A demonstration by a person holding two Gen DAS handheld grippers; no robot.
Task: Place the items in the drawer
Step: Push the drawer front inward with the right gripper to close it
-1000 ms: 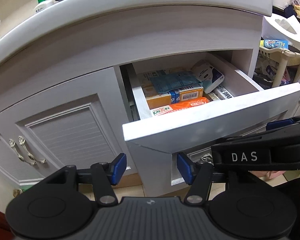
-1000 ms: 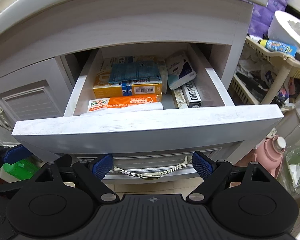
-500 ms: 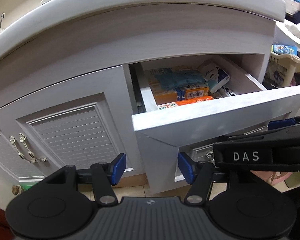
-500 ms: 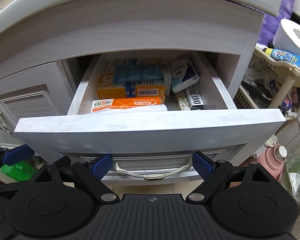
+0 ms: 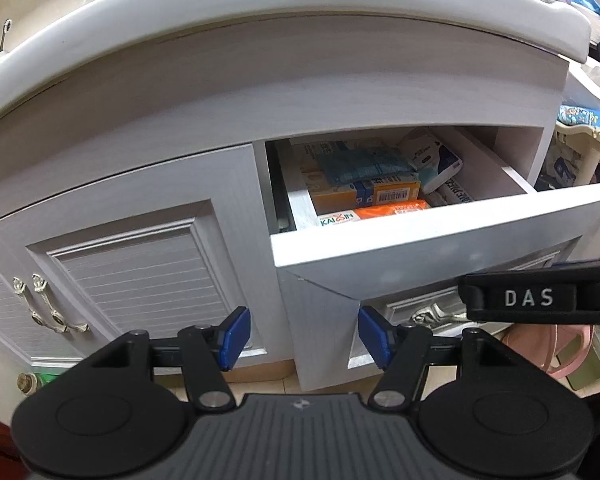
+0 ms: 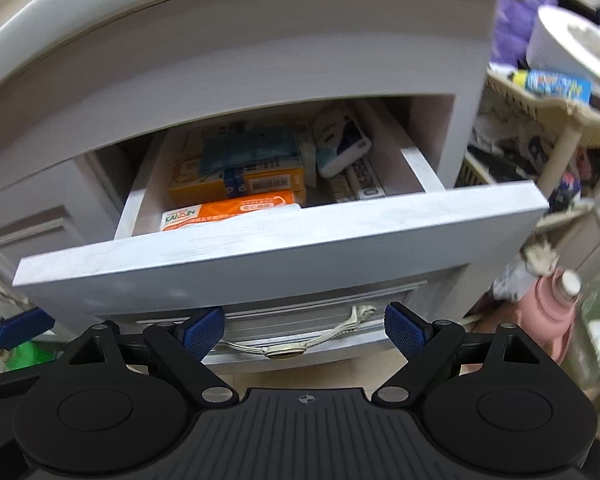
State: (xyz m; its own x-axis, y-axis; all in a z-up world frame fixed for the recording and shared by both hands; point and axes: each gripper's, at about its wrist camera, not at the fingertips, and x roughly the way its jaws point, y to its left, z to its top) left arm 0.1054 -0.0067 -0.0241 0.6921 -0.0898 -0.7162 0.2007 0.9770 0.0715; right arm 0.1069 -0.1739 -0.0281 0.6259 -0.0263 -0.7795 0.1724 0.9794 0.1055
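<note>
"KAIXIN" in green letters on the white end of the orange pack [image 5: 374, 214] at the front of the open drawer [image 5: 440, 236]; "DAS" in white letters on the black right gripper [image 5: 540, 298]; barcode on the orange box [image 5: 396, 194], digits not readable.

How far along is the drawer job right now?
Done: boxes and packets, including an orange KAIXIN packet, lie inside the open drawer. In hand: nothing; the left gripper is opening empty, the right gripper is open and empty. Left: the drawer is not yet shut.
</note>
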